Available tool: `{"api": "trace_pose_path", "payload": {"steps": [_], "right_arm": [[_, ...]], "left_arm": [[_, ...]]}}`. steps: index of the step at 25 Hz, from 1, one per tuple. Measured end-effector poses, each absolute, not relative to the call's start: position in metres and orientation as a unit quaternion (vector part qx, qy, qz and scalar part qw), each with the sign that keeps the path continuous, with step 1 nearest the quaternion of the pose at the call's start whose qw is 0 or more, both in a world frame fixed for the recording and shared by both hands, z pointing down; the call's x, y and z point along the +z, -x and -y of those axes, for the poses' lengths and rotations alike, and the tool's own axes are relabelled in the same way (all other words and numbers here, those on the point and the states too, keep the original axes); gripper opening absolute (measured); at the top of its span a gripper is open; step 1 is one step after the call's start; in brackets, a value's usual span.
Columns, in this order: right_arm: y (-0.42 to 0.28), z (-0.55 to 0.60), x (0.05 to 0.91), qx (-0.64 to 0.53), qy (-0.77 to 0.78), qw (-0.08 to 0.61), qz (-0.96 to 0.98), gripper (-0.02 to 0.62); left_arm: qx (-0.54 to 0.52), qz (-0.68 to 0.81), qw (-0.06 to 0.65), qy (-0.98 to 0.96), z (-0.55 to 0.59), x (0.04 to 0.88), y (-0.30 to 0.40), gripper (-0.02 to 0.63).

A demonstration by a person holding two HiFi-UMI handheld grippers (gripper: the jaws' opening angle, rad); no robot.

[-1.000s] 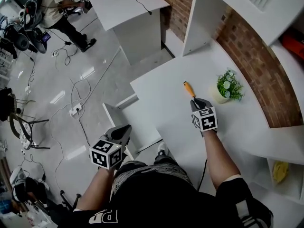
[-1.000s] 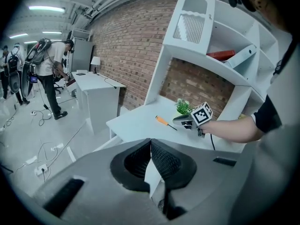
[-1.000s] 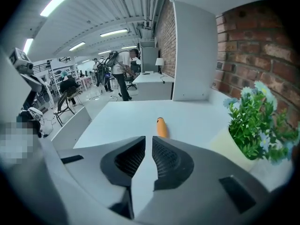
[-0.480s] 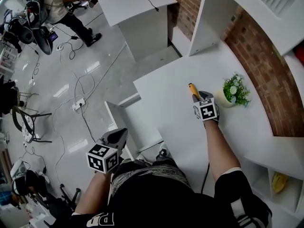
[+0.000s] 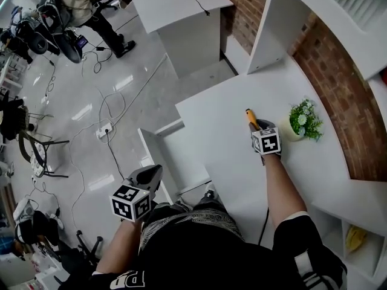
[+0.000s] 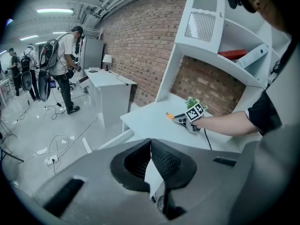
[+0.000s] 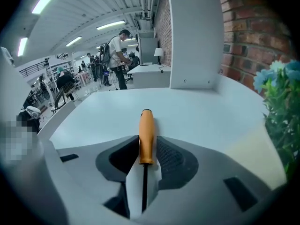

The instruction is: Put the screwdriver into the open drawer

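The screwdriver (image 7: 146, 134) lies flat on the white desk (image 5: 217, 116), its orange handle pointing away from the person and its dark shaft running back between the jaws of the right gripper (image 5: 258, 126). Those jaws have just been opening and now stand spread, with the handle lying in the gap between the ribbed pads rather than pinched by them. Just to the right of this gripper stands a small potted plant (image 5: 304, 121) with pale flowers, close to the brick wall. The open drawer (image 5: 149, 151) juts out from the desk's left side, lower than the top and well apart from the screwdriver. The left gripper (image 6: 150, 142) is held over the floor near the drawer's front corner, its two pads pressed together with nothing between them
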State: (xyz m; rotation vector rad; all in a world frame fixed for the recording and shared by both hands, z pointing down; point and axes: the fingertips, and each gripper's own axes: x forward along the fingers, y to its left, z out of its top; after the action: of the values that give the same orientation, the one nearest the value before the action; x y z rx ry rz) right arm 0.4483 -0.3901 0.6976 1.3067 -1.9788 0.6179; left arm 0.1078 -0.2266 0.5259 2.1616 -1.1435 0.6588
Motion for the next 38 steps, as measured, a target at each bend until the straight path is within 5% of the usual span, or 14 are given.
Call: {"api": "trace_pose_path", "payload": {"steps": [16,38], "right_arm": [[-0.435,0.377,0.681,0.263,-0.497,0.321,0.762,0.086],[-0.284,0.290,0.626,0.269,-0.501,0.278,0.774,0.087]], "left_arm": [[0.218,0.452,0.289,-0.815,0.216,0.513,-0.075,0.018],[0.214,0.364,0.294,-0.857,0.248,0.527,0.002,0.018]]}}
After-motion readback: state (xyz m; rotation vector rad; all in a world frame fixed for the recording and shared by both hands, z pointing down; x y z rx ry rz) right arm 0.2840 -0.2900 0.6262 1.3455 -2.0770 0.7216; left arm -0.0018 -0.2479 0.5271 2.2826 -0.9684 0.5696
